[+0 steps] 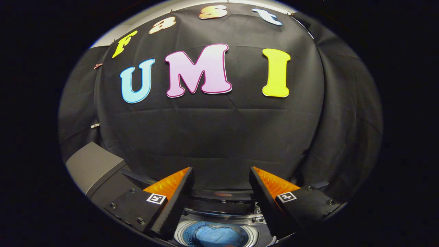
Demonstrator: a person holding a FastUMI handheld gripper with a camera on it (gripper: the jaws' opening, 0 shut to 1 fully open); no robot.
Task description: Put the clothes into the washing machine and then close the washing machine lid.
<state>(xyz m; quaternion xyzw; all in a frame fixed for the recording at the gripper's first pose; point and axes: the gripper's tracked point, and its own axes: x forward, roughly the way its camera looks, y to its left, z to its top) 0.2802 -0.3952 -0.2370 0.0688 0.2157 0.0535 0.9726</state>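
We hold the gripper (221, 178) wide open, empty, above the grey top-loading washing machine (96, 168); blue clothes (214, 236) lie inside its round drum, lid raised behind.

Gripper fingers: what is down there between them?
In the gripper view, the hand-held gripper is open. Between its fingers sits the washing machine drum with blue clothes inside.
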